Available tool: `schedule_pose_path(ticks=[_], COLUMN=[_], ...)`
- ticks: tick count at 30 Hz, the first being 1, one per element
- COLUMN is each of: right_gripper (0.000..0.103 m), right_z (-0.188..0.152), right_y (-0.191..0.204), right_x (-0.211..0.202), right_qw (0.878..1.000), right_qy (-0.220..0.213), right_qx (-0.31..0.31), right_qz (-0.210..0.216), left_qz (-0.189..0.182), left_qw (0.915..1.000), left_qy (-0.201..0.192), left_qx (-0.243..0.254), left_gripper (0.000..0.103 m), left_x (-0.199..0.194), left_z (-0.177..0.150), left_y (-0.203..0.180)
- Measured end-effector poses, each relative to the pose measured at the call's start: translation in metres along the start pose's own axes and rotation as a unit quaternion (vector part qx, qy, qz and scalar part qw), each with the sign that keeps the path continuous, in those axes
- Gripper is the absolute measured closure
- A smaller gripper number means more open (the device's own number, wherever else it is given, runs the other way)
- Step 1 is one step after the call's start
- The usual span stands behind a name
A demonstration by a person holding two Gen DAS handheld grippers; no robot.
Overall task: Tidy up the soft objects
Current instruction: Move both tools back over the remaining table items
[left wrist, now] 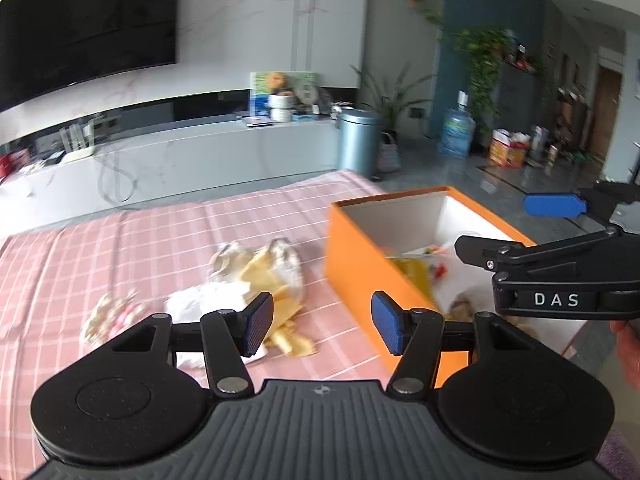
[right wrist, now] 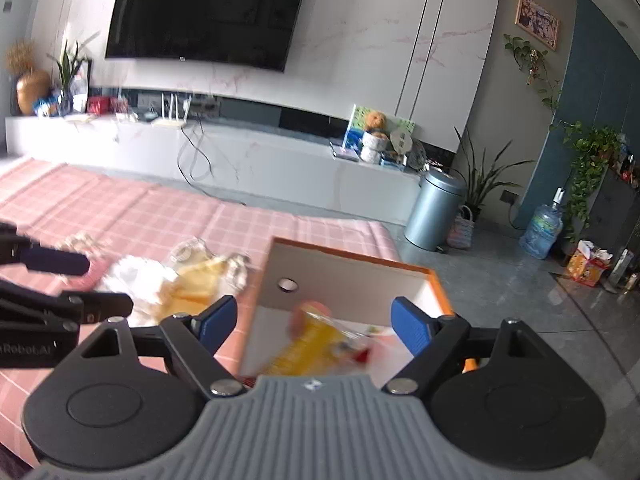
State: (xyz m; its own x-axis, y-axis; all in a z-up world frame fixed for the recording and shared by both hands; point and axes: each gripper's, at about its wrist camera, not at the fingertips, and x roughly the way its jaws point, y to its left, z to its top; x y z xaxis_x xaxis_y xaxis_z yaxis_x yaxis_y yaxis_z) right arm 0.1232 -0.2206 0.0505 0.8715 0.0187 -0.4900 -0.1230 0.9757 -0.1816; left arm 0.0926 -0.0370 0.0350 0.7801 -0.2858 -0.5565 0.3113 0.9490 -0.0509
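Nearest, the left gripper (left wrist: 322, 326) hangs with its blue pads spread apart and nothing between them, above the pink checked cloth (left wrist: 160, 240). Just beyond it lies a heap of soft packets (left wrist: 256, 276), white and yellow, with a small pale bundle (left wrist: 110, 318) to its left on the cloth. To the right of the heap stands the orange box (left wrist: 360, 268), open at the top. The right gripper (right wrist: 314, 320) is above that box, pads wide apart and empty; a blurred yellow packet (right wrist: 308, 344) shows inside the white interior below it. Farther off, past the cloth's far edge, are a grey bin (right wrist: 434, 208), a low white cabinet (right wrist: 240, 148) and a wall television (right wrist: 208, 10).
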Motion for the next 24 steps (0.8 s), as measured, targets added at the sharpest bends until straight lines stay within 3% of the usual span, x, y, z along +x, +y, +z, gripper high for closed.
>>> schedule_pose_path(ticks=[8,16,24], right_gripper=[0.020,0.017,0.019], right_z=[-0.008,-0.026,-0.034], right_y=[0.063,0.115,0.126], right_x=[0.001,0.027,0.063], right_qw=[0.998,0.997,0.995], right_qy=[-0.034,0.008,0.049], right_qx=[0.015,0.003,0.004], right_qz=[0.055,0.075,0.092], left_qz=[0.049,0.062,0.074], left_qw=[0.9951,0.9905,0.9883], left_qy=[-0.005,0.005,0.006], left_qx=[-0.085,-0.123,-0.133], left_gripper=[0.036,0.036,0.034], left_x=[-0.013,-0.018,-0.004], left_z=[-0.033,-0.072,-0.080], left_y=[0.051,0.094,0.116])
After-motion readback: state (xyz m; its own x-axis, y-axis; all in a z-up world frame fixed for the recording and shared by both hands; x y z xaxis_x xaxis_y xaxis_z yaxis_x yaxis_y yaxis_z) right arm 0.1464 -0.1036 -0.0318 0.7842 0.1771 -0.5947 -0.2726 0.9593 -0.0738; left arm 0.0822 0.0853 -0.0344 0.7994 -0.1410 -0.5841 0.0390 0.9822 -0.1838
